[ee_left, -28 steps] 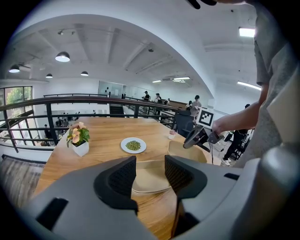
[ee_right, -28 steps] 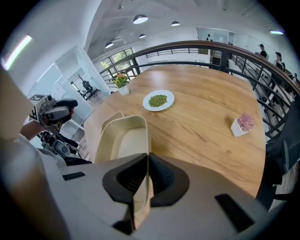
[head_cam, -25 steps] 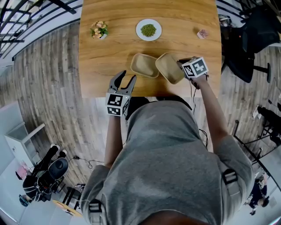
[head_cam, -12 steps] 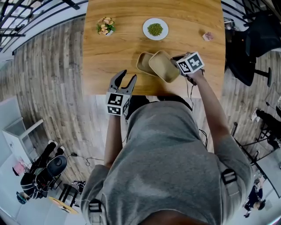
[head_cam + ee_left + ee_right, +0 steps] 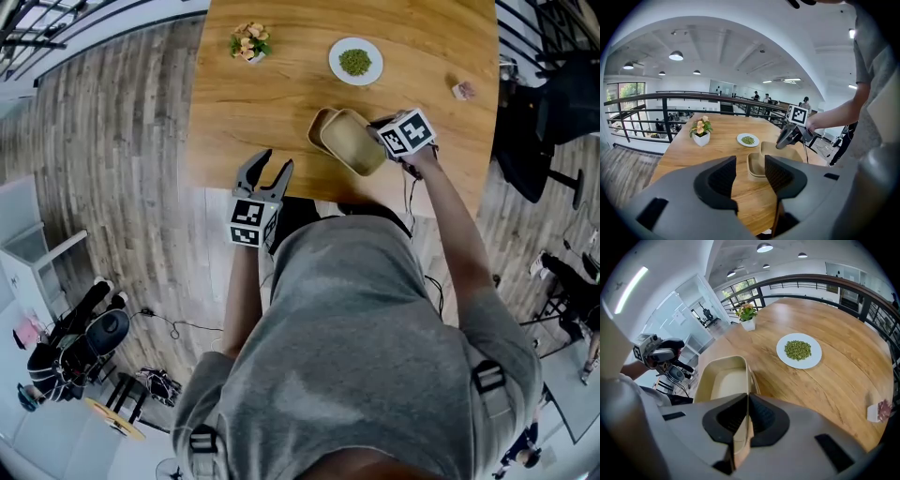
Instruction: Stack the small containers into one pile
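Stack nearly made: one container is hanging tilted over the other.
Nearest, the left gripper [image 5: 268, 171] is idling at the table [image 5: 244, 112] edge, jaws spread and empty. Beyond it, the right gripper [image 5: 378, 132] is pinching the wall of the upper container [image 5: 352, 142], which is overlapping the lower container [image 5: 318, 127]. Seating and release look to be what is left.

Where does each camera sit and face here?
Head view: on the person's head, looking steeply down at the table; torso, arms, left tool and right tool show.
Left gripper view: on the left tool, looking across at the containers; own open jaws show.
Right gripper view: on the right tool, looking down jaws shut on the held container.
Shared: all three show plate and plant.
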Motion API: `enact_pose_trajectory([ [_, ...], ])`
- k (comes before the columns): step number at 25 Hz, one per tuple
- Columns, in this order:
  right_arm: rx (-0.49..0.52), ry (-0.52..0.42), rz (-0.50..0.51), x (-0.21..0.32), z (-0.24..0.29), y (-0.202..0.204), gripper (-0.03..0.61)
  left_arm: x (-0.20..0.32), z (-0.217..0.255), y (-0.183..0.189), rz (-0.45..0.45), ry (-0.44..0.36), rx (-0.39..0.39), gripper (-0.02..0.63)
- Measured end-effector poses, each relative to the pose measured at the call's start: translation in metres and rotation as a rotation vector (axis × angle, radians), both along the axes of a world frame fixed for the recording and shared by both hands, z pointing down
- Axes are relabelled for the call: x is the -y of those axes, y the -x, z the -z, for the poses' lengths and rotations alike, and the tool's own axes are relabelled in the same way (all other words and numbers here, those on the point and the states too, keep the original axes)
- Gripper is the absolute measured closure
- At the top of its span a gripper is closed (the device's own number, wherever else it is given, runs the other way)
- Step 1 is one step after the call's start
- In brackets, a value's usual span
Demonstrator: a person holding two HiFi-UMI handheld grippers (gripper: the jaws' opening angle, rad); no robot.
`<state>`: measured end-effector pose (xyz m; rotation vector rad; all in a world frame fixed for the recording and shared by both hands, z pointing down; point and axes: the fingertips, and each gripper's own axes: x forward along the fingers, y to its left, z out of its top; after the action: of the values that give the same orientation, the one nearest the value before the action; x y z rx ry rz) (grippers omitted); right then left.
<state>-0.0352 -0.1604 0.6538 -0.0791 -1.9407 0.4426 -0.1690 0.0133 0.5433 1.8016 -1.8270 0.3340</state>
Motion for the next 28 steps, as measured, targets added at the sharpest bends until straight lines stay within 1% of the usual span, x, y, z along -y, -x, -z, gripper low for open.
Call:
enact_pose_trajectory([
  [6,-0.011,-0.009,0.087,-0.006,-0.005,0.020,0.560,-0.010,0.000,0.009,0.033,0.007,0.003,0.411],
  [12,-0.032,-0.044,0.183,-0.011,-0.010,0.037,0.560,-0.022,0.001,0.017,0.063,0.021,0.000,0.411],
  [18,-0.030,-0.040,0.203,-0.014,-0.016,0.045,0.560,-0.028,-0.003,0.022,0.074,0.032,0.003,0.411],
  [28,-0.037,-0.078,0.245,-0.011,-0.020,0.056,0.558,-0.033,-0.003,0.028,0.074,0.044,0.010,0.411],
])
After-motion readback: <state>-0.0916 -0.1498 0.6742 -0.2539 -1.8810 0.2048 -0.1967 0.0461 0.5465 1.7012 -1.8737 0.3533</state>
